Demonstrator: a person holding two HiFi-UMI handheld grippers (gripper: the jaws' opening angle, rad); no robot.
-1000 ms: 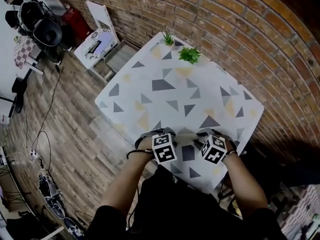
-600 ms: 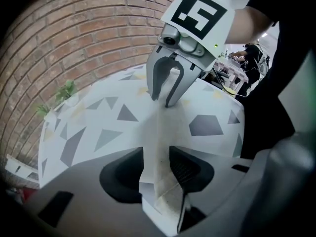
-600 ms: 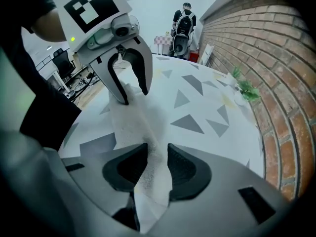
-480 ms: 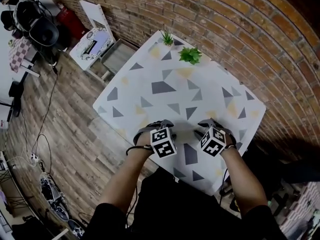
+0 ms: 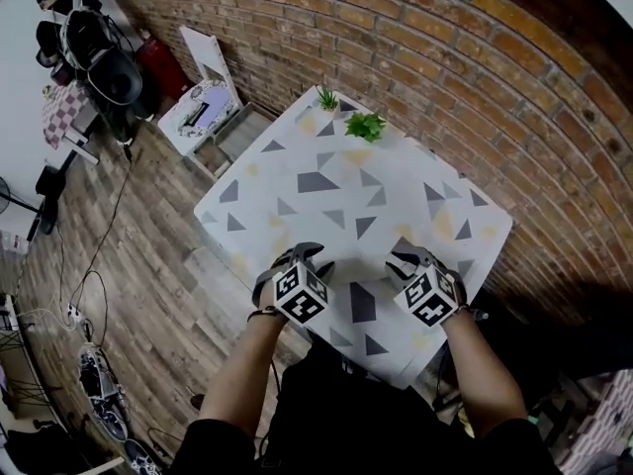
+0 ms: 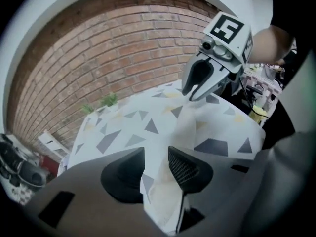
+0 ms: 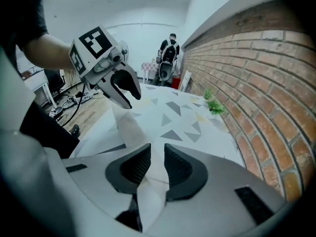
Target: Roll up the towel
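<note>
Towel: a pale ridge of cloth raised off the table near its near corner and stretched from one gripper to the other.
Towel's extent: hard to judge. The triangle pattern lies on both sides of the ridge, and I cannot tell where towel ends and tabletop begins.
Left gripper: clenched on a bunched fold at the ridge's left end, with cloth filling the gap between its pads.
Right gripper: its jaws have just been closing, and they pinch a thin fold at the ridge's right end.
Hidden from above: the marker cubes and the hands cover both sets of jaws in the head view.
Cut off: the person's body hides the table's near corner.
Plants: two small green ones stand at the far corner beside the brick wall; their pots are too small to make out.
</note>
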